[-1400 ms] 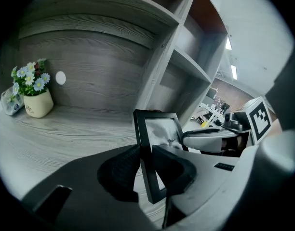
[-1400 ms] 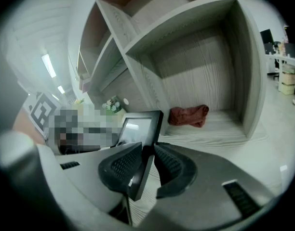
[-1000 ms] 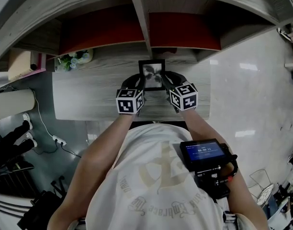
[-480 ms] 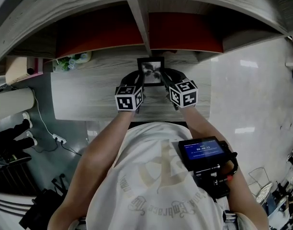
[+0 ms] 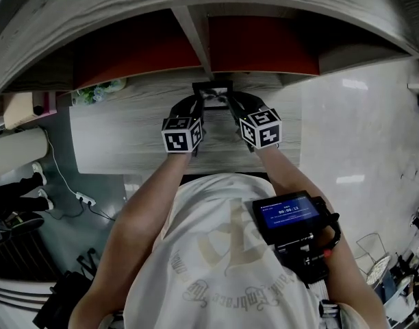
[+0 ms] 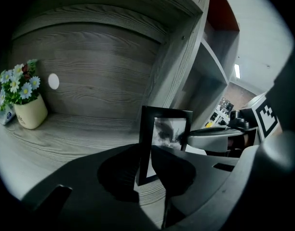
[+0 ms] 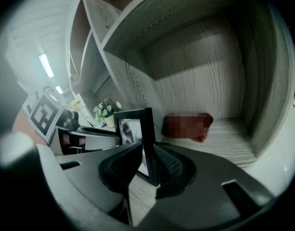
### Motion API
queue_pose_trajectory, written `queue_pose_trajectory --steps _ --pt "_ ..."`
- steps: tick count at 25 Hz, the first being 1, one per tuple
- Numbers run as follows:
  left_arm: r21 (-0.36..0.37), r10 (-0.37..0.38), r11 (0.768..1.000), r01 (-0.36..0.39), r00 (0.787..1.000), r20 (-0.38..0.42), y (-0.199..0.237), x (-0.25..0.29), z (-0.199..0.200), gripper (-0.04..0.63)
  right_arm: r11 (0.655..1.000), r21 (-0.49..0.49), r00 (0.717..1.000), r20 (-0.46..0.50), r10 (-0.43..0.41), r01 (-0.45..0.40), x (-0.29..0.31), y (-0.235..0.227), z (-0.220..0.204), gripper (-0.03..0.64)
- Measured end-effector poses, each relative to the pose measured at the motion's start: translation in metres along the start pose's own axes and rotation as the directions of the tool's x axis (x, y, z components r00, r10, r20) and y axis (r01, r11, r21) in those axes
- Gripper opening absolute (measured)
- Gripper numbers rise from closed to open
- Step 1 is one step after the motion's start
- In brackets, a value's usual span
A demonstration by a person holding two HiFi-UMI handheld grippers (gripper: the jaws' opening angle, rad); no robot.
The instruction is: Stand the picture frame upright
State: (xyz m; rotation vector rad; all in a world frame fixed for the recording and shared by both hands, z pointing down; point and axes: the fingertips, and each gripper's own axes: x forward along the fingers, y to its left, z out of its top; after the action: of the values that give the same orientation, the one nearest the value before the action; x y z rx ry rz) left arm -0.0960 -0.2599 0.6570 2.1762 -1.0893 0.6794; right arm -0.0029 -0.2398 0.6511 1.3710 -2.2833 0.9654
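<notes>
The black rectangular picture frame [image 6: 167, 129] stands upright near the back edge of the grey wood-grain desk [image 5: 120, 139], just in front of the grey wooden shelf divider [image 6: 186, 52]. The left tongs [image 6: 146, 154] clench its left border and the right tongs [image 7: 147, 159] its right. Both have just been closing on it, probably to steady it from either side. A cream pot of white and blue flowers [image 6: 23, 102] sits well clear at the back left. The divider seems to leave little room behind.
</notes>
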Motion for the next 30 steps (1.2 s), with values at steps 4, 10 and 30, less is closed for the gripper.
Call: queue_pose_trajectory --steps 4,10,30 --pt "0.007 -0.002 1.000 0.002 1.000 0.020 -0.001 0.000 0.008 0.072 1.000 -0.003 1.000 0.004 -0.003 0.003 0.000 -0.001 0.003 0.078" --pt "0.010 -0.002 1.000 0.002 1.000 0.030 -0.001 0.002 0.014 0.071 1.000 -0.012 1.000 0.029 -0.006 0.007 -0.001 -0.004 0.016 0.078" --pt "-0.011 -0.008 1.000 0.008 1.000 0.020 0.002 0.008 0.018 0.085 1.000 0.014 1.000 0.023 -0.020 0.020 0.004 -0.011 0.018 0.078"
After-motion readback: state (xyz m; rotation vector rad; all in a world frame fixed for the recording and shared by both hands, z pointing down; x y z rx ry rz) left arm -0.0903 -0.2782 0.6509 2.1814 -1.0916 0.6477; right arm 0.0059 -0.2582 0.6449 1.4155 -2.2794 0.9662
